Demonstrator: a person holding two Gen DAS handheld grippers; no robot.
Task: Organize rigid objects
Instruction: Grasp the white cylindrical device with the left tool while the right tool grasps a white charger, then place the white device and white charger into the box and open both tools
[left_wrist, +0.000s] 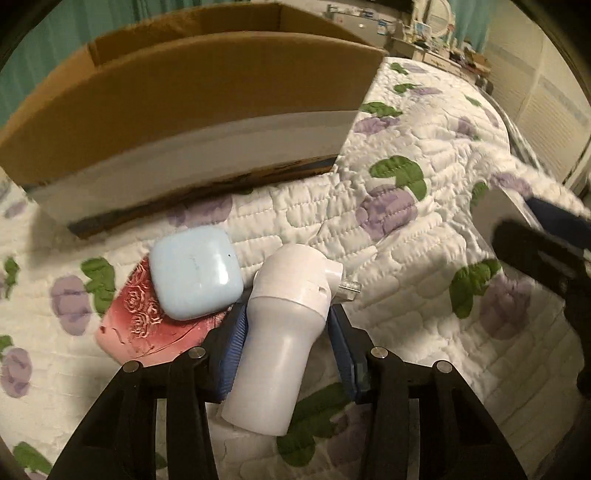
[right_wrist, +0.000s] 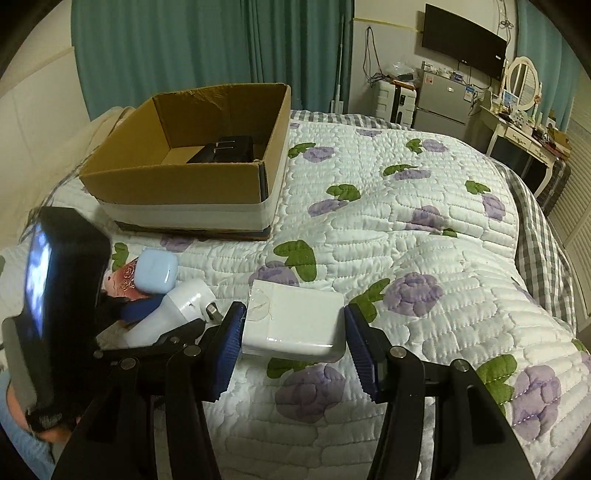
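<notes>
On the bed (right_wrist: 424, 236), left tongs (left_wrist: 286, 325) clench the white plug (left_wrist: 280, 332) beside the blue case (left_wrist: 194, 271). Right tongs (right_wrist: 295, 328) straddle the charger (right_wrist: 295, 321), released, before the box (right_wrist: 184, 184).

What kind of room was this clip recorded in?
Most likely a bedroom. The objects lie on a bed with a quilted floral bedspread, a vanity table with an oval mirror stands by the far wall, and teal curtains hang behind the cardboard box.
</notes>
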